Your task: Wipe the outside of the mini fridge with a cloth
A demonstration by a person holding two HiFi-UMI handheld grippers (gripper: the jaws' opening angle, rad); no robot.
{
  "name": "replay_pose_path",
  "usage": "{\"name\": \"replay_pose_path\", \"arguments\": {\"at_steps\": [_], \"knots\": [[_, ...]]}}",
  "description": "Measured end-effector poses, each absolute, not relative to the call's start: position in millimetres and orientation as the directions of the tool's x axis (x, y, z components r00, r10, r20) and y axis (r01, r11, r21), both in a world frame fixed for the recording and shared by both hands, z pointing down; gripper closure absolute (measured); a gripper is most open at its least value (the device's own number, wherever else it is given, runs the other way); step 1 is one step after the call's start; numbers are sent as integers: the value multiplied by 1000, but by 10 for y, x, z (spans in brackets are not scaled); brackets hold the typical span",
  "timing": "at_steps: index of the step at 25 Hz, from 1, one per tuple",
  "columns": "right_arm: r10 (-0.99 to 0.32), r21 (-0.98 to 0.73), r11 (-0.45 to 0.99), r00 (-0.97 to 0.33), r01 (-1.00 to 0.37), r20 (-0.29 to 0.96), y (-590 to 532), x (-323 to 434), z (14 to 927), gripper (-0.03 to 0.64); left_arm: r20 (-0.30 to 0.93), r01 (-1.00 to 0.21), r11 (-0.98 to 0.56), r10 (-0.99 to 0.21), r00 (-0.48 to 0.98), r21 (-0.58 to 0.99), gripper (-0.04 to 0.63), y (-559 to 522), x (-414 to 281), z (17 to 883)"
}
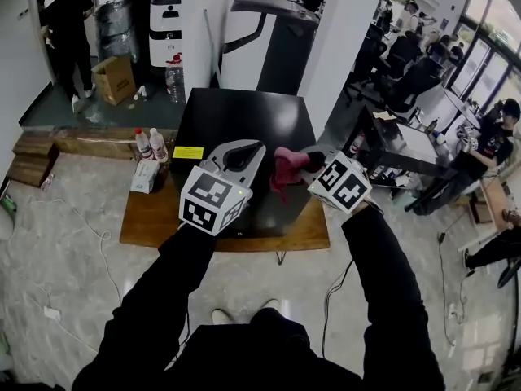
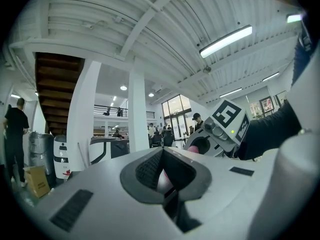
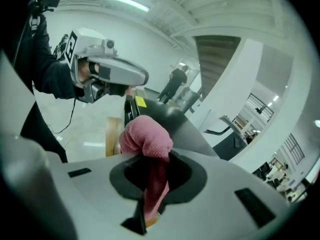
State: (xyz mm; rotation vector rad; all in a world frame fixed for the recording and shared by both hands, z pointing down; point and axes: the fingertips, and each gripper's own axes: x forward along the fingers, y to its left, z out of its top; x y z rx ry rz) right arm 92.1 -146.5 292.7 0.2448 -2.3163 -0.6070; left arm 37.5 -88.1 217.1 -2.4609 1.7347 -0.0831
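Over the front edge of the black mini fridge (image 1: 244, 116), the two grippers sit close together with their tips pointing at each other. The right gripper (image 1: 303, 161) comes in from the fridge's right side, its jaws clamped on a pink cloth (image 1: 283, 171). The cloth is bunched in a lump past the tips, with a tail running back through the hollow between the jaws. The lump hangs over the fridge's top near the front right; whether it touches the surface cannot be told. The left gripper (image 1: 259, 147) is just beside the cloth on its left, jaws drawn together with nothing clamped. The fridge stands on a low wooden platform (image 1: 155, 218). Two water bottles (image 1: 151, 144) stand at the fridge's left side.
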Motion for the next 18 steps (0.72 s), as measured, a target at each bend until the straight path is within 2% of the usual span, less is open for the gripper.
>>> {"name": "replay_pose_path", "arguments": {"at_steps": [4,9,14,18], "knots": [[-396,509,842,-845,-178,359,-1183,1048,2571,571,-68,-944,-309,-946,318,-115,591,-605,320,2188],[-420,473,823,-899,-316,129,-791,1251,2503,571,-117,-961,-269,-954,276,-67,590,-256,304,2307],[-404,424,833,-914,-355,28,-440,1371,2724,571,-145,-980,-169,-972,184,-109,591,108,415,2527],[-352,424,855,-934,-297,55,-210,1212,2994,571,-129,-991,-71,-988,85,-110,591,322,406,2764]]}}
